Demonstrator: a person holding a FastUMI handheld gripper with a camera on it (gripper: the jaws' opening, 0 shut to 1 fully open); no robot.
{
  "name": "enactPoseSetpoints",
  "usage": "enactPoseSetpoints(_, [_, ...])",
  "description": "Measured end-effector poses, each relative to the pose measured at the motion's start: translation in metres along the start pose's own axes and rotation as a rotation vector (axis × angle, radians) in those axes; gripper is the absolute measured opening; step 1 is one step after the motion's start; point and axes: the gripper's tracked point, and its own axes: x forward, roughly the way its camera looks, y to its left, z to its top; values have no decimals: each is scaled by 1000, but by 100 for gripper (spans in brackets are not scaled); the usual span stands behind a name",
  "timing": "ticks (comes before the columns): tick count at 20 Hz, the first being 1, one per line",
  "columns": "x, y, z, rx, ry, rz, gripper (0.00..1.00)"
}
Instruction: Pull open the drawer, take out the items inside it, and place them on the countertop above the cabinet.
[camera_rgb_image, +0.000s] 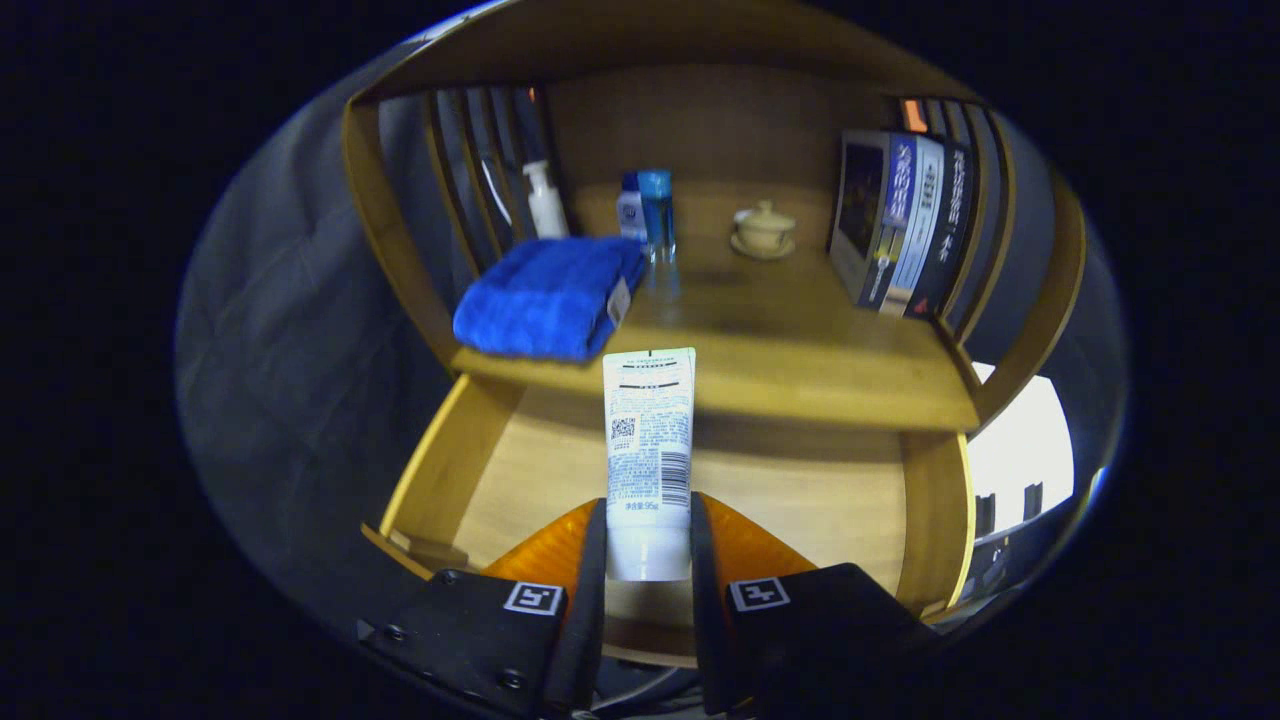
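We've got the gripper (648, 545) clamped on a white squeeze tube (649, 460), both fingers pressing its cap end, so the tube sticks straight out ahead of us over the open drawer (520, 470). Just beyond its tip is the countertop (800, 340), with a folded blue towel (545, 295) ahead-left, a lidded teacup (763, 230) and books (900, 225) ahead-right.

One tube (648, 450) is clamped in the gripper (648, 545), and there is one blue towel (545, 297), two bottles (545, 200), one lidded cup (764, 228), and three books (900, 225).
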Motion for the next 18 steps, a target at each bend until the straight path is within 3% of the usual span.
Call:
enactPoseSetpoints(5, [50,-36,77,106,-117,-49,46])
enactPoseSetpoints(10, [112,-68,84,127,-92,-130,47])
enactPoseSetpoints(18, [139,-73,67,135,-23,-175,47])
